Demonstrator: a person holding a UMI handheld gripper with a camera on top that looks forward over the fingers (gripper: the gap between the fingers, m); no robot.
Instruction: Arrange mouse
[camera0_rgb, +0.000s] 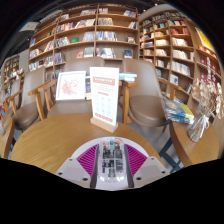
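A white, partly see-through mouse (110, 157) sits between my gripper's (110, 162) two fingers, filling the gap between the magenta pads (88, 158). Both pads press against its sides, so the gripper is shut on it. The mouse is held just over the near edge of a round wooden table (55, 142). Its underside and the table directly beneath it are hidden.
A standing paper sign (104, 98) is on the table beyond the fingers. Wooden chairs (148, 100) stand behind the table, and the left one holds a white board (72, 85). A stack of magazines (180, 110) lies at the right. Bookshelves (90, 35) fill the background.
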